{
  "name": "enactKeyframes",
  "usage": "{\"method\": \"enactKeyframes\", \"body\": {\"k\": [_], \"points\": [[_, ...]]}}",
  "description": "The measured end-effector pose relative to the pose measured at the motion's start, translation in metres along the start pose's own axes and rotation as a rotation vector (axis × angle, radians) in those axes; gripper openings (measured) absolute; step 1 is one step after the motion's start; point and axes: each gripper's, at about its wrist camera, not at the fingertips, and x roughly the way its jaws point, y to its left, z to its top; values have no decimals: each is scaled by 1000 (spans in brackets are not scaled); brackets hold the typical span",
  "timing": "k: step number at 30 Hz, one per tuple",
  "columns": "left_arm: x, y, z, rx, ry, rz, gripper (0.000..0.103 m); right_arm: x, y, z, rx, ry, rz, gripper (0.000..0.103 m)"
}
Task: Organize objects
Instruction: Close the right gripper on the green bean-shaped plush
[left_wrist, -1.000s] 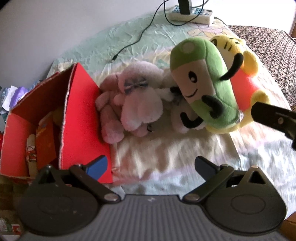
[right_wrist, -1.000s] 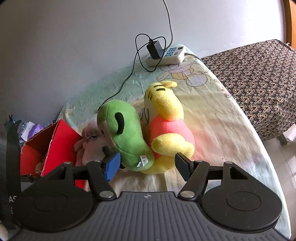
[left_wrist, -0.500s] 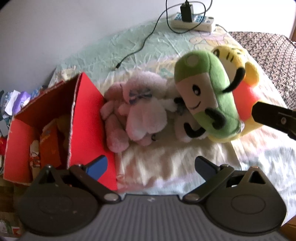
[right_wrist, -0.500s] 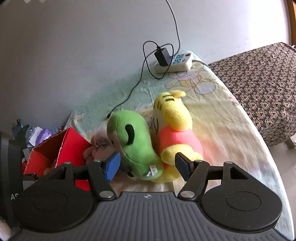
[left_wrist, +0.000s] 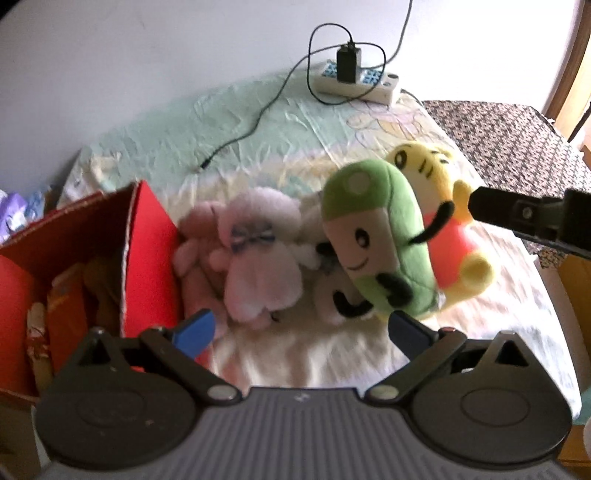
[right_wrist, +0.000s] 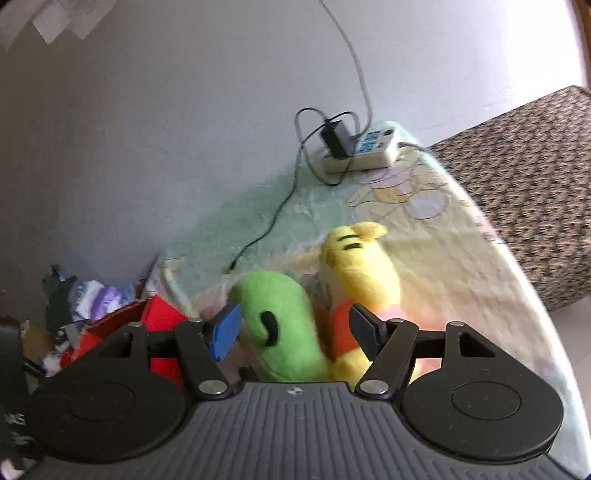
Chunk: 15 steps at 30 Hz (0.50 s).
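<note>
Several plush toys lie in a heap on a pale printed sheet (left_wrist: 258, 122). A pink bunny (left_wrist: 258, 258) is leftmost, beside an open red box (left_wrist: 147, 251). A green plush (left_wrist: 376, 240) leans on a yellow and orange plush (left_wrist: 447, 236), with a white plush (left_wrist: 332, 299) partly hidden under them. My left gripper (left_wrist: 299, 332) stands open in front of the heap, touching nothing. My right gripper (right_wrist: 295, 332) is open too; the green plush (right_wrist: 280, 325) and yellow plush (right_wrist: 354, 266) show behind its fingers, untouched. One right finger (left_wrist: 517, 218) reaches in beside the yellow plush.
A white power strip (left_wrist: 354, 79) with a black charger and a trailing cable sits at the far edge by the wall. A brown patterned seat (right_wrist: 535, 184) adjoins on the right. The red box (right_wrist: 162, 321) holds packets, and loose clutter (right_wrist: 92, 295) lies beyond it.
Both views have lifted and tipped upward, so the toys sit lower in frame and more wall and power strip show. The toys have not shifted. Both grippers stay open.
</note>
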Motion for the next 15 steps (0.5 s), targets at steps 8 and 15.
{"method": "enactKeyframes", "body": {"k": [8, 15], "points": [[12, -6, 11, 41, 8, 38, 101, 27, 7, 7, -26, 50, 83, 69], [23, -10, 20, 65, 7, 55, 101, 49, 2, 9, -15, 104, 114, 69]]}}
